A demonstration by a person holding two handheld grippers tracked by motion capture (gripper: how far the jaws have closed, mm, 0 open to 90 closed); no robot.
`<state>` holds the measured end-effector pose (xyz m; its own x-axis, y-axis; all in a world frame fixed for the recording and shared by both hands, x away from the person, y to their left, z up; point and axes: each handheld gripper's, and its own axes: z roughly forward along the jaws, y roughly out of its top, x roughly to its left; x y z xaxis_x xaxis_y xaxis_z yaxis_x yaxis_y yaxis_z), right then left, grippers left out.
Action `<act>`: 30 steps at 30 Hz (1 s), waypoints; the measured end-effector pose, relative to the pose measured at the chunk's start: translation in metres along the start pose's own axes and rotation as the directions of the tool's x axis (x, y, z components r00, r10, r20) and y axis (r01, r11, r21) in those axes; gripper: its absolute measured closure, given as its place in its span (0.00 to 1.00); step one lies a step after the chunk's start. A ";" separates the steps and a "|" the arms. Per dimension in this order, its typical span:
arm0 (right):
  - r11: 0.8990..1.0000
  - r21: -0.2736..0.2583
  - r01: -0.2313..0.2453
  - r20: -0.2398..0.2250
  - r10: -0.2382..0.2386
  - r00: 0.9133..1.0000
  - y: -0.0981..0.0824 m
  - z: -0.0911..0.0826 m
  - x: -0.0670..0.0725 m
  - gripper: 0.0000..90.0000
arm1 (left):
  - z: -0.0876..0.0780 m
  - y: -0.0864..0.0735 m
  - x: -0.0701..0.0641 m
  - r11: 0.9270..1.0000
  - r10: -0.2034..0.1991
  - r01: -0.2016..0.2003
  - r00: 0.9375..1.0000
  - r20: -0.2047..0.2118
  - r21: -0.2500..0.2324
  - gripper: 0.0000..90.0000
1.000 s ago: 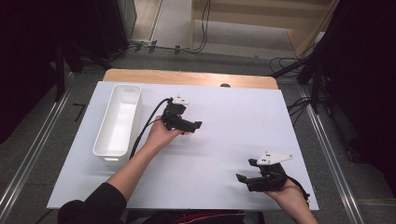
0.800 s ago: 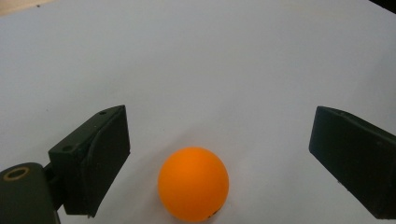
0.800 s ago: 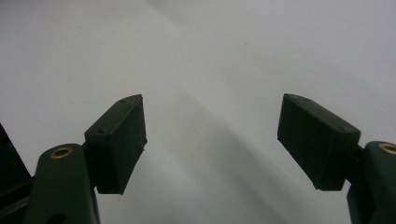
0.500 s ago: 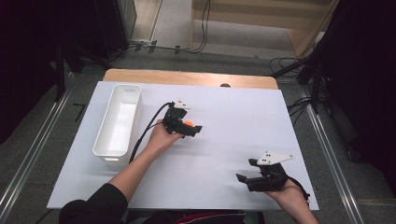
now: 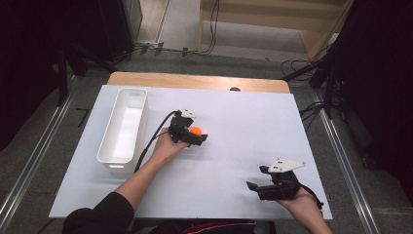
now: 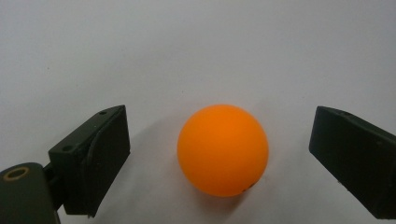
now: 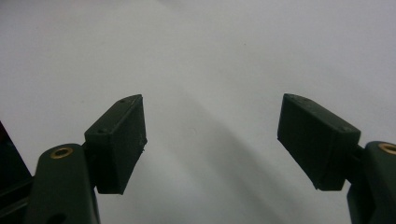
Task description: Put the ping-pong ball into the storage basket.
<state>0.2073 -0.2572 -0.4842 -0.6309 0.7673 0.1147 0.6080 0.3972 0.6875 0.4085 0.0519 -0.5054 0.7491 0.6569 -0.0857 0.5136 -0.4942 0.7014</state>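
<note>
While left tool [image 6: 219, 154] straddles ball [image 6: 222, 149], bin [image 5: 122, 125] nearby (left).

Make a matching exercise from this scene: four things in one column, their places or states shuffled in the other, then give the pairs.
Things:
1. ball
2. bin
3. left tool
4. right tool

Places or states:
A. white, long, on the left part of the table
B. open over bare table near the front right corner
C. orange, on the table between two open jaws
D. open, with a jaw on each side of the ball

Pairs: 1-C, 2-A, 3-D, 4-B
</note>
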 end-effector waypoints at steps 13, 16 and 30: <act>1.000 0.001 0.009 0.001 -0.009 1.000 0.000 0.001 0.000 0.25 | 0.007 -0.006 -0.006 0.995 0.092 -0.089 0.993 -0.069 0.039 0.05; 1.000 0.005 0.021 0.002 -0.021 1.000 0.000 0.001 0.000 0.25 | 0.007 -0.007 -0.007 0.995 0.095 -0.092 0.993 -0.072 0.036 0.05; 1.000 0.008 0.021 0.006 -0.021 1.000 0.000 0.001 0.000 0.25 | 0.003 -0.009 -0.012 0.996 0.087 -0.087 0.993 -0.077 0.003 0.23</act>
<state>0.2079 -0.2569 -0.4849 -0.6411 0.7614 0.0959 0.5982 0.4176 0.6839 0.3954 0.0470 -0.5128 0.7567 0.6531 0.0308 0.4476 -0.5517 0.7038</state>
